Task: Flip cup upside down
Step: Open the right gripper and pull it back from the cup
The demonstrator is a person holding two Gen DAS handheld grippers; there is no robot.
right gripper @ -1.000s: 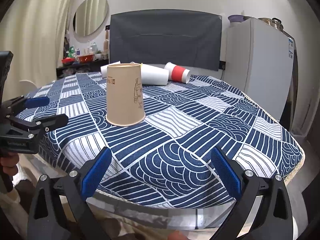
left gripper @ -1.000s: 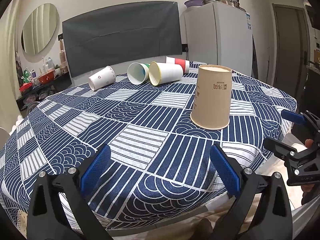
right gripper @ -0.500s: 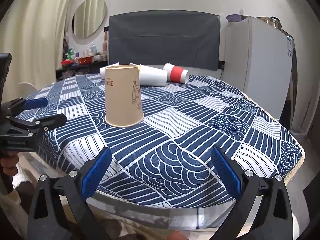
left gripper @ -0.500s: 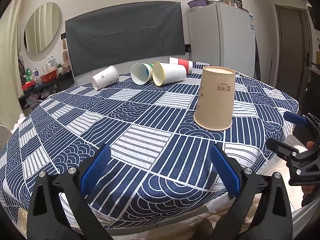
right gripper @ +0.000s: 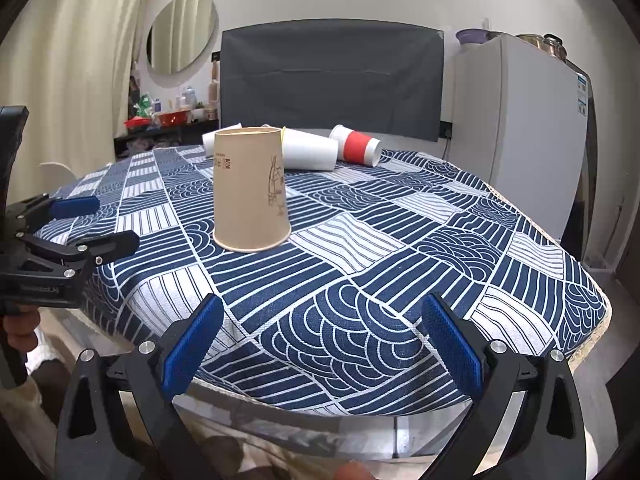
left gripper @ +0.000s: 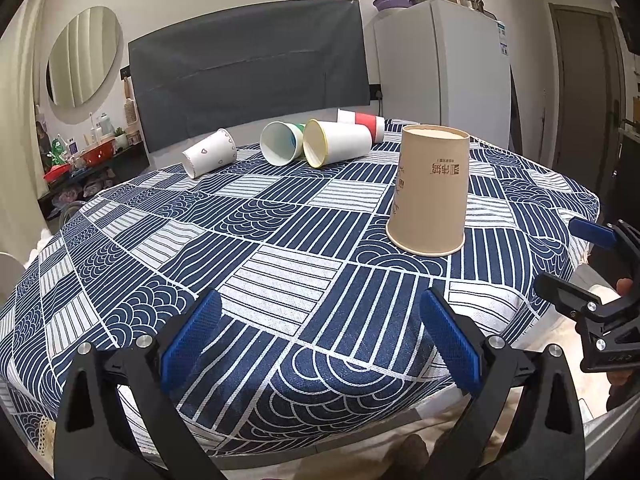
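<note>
Change: both grippers have drawn slightly back toward the near table edge since a second ago; the tan paper cup [left gripper: 430,192] sits a little farther up in both wrist views, its pose on the cloth unchanged.
Cup: upside down, wide rim flat on the blue-and-white patterned tablecloth [left gripper: 280,248], closed base up, printed text inverted.
Cup vs. fingers: ahead of the left gripper [left gripper: 320,334] and off to its right, well apart from both blue pads; ahead of the right gripper [right gripper: 322,334] and toward its left, likewise touching nothing.
Left gripper: fingers spread wide, nothing between them, hanging over the near table edge.
Right gripper: fingers spread wide, empty, also at the near edge.
Other cups: four lie on their sides at the far end — white heart-print cup [left gripper: 209,158], green-banded white cup [left gripper: 280,149], yellow-rimmed white cup [left gripper: 336,147], red-banded white cup [right gripper: 356,150].
Behind: dark grey chair back [left gripper: 248,76], white refrigerator [left gripper: 444,76].
</note>
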